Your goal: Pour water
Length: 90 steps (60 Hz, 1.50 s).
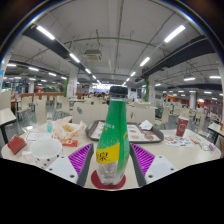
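A green plastic bottle (110, 140) with a dark cap and a yellow label stands upright on a round red coaster (108, 182) on the white table (190, 160). My gripper (110, 155) is open, one finger on each side of the bottle's lower half. The purple pads (80, 158) lie close to the bottle's sides, with a narrow gap showing on the right. The bottle's clear base rests on the coaster. No cup or glass for the water shows near the fingers.
Left of the fingers stand a white bowl (45, 148) and a red packet (17, 145). Beyond the bottle lie grey trays (140, 131) with dishes, a red cup (181, 127) and a plate (178, 142). A canteen hall with tables and chairs stretches behind.
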Each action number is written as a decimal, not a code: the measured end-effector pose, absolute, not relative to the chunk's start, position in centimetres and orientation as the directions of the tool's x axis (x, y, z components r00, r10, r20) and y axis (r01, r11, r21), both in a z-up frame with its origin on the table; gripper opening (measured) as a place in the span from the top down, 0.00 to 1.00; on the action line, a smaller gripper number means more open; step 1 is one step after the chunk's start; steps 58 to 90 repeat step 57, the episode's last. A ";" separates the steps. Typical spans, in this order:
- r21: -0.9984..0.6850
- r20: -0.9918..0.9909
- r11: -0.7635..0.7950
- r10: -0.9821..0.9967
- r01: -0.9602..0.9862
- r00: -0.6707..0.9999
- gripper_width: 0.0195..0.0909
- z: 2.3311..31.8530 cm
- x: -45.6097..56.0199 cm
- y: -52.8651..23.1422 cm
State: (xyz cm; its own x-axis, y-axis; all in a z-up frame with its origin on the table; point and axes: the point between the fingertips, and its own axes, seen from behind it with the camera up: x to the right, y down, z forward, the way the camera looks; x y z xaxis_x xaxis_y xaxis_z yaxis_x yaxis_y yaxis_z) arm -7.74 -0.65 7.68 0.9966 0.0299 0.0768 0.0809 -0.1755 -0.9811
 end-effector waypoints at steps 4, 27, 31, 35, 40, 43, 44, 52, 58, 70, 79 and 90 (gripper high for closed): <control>-0.979 0.053 -0.194 0.056 0.063 0.997 0.08 7.4 -8.2 -1.6; -0.967 0.036 -0.249 0.045 0.046 0.998 0.08 10.7 -6.2 -18.7; -0.970 0.021 -0.242 0.056 0.033 0.998 0.08 11.4 -6.5 -21.8; -0.971 0.028 -0.233 0.072 0.044 0.997 0.09 12.0 -6.6 -24.4; -0.971 0.064 -0.226 0.070 0.078 0.996 0.10 12.3 -6.3 -26.7; -0.972 0.086 -0.211 0.078 0.101 0.993 0.09 12.6 -6.3 -27.8; -0.972 0.088 -0.209 0.086 0.105 0.992 0.10 12.7 -6.1 -28.3; -0.977 0.064 -0.197 0.109 0.085 0.992 0.09 12.8 -6.2 -30.1; -0.983 0.041 -0.169 0.137 0.064 0.990 0.08 13.4 -6.6 -30.5; -0.983 0.041 -0.169 0.137 0.064 0.990 0.08 13.4 -6.6 -30.5; -0.983 0.041 -0.169 0.137 0.064 0.990 0.08 13.4 -6.6 -30.5; -0.983 0.041 -0.169 0.137 0.064 0.990 0.08 13.4 -6.6 -30.5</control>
